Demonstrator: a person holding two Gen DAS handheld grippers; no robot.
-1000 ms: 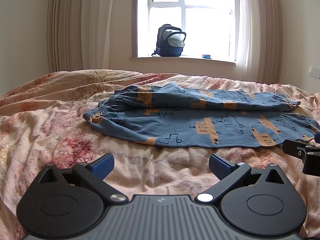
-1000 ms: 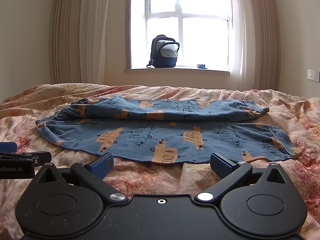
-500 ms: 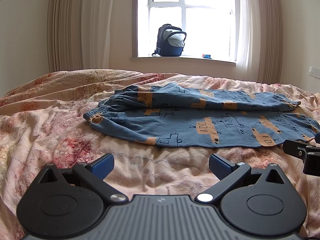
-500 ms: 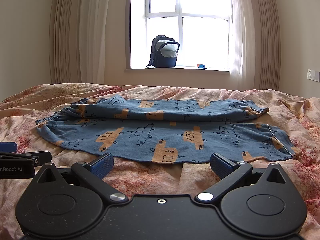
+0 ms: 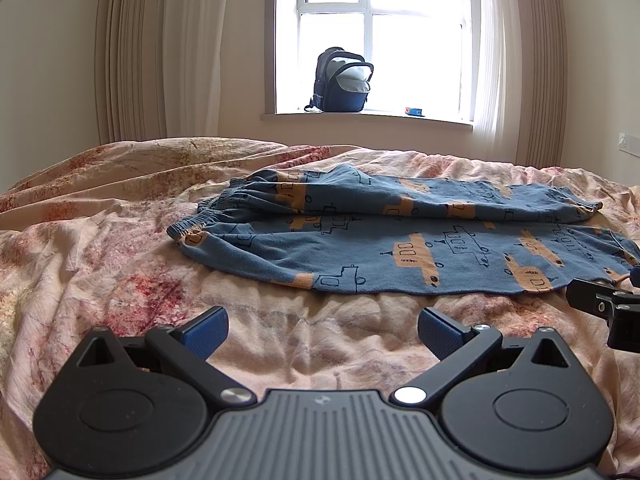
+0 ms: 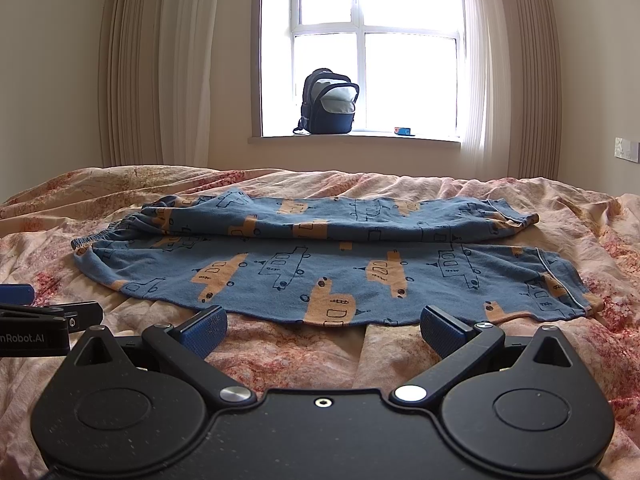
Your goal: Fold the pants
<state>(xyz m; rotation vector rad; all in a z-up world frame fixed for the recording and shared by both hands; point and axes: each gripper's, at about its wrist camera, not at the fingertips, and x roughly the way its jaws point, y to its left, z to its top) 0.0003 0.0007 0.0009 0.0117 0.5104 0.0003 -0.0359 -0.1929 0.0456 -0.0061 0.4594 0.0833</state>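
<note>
Blue pants with an orange vehicle print lie spread flat across the bed, waistband to the left, leg cuffs to the right, the two legs side by side. They also show in the right wrist view. My left gripper is open and empty, low over the bedding just short of the pants' near edge. My right gripper is open and empty, its fingertips at the near hem of the front leg. Each gripper's tip shows at the edge of the other's view.
The bed is covered by a wrinkled pink floral blanket. A dark backpack and a small blue item sit on the windowsill beyond the bed. Curtains hang on both sides of the window.
</note>
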